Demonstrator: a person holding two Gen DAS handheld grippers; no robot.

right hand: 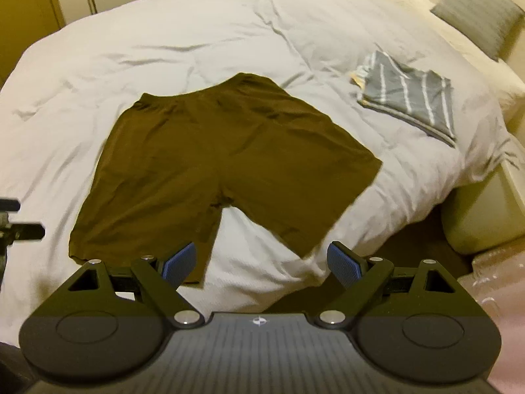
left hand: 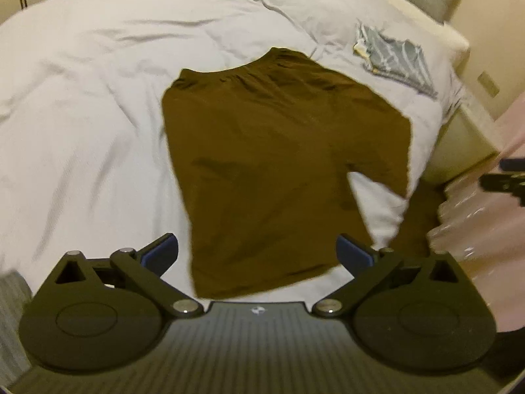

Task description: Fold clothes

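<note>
Left gripper (left hand: 257,256): your fingers stand wide, holding nothing, low centre of the left wrist view over a leg hem.
Brown shorts (right hand: 216,164): they lie spread flat, centre of the right wrist view, on the bed (right hand: 98,65), waistband far, legs toward you.
Right gripper (right hand: 261,264): fingers wide, empty, between the legs.
Striped garment (right hand: 410,98): folded, upper right.
Risk: you could pinch duvet with the hem; thin cloth may slide, skewing your fold.
</note>
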